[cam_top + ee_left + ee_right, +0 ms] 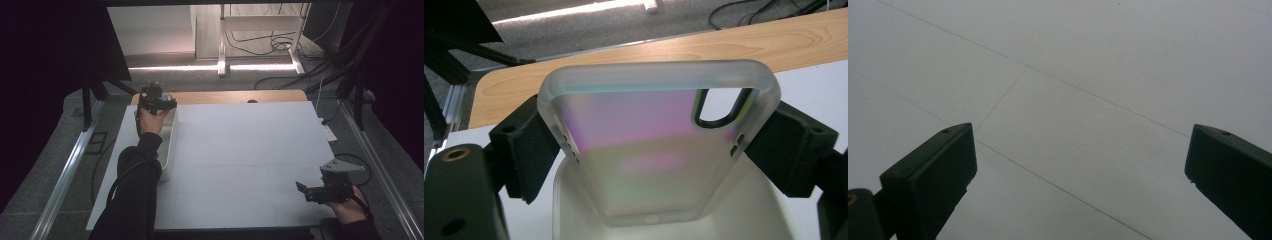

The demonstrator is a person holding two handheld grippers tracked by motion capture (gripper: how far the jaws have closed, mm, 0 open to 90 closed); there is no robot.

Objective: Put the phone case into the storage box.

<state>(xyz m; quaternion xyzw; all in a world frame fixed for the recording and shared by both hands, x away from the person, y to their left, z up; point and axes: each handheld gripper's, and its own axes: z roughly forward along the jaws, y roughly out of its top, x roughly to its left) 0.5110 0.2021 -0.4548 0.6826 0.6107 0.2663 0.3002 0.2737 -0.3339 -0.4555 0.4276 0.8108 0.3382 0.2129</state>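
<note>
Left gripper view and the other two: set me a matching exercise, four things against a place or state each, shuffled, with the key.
1. phone case
2. white bin
3. right gripper
4. wooden table edge

A. jaws wide apart, nothing between them
B. bare strip beyond the white surface
C. between the left gripper's jaws
D. directly below the case

Pairs: 1-C, 2-D, 3-A, 4-B

phone case (654, 150) above bin (574, 210), table's (250, 150) left
</note>
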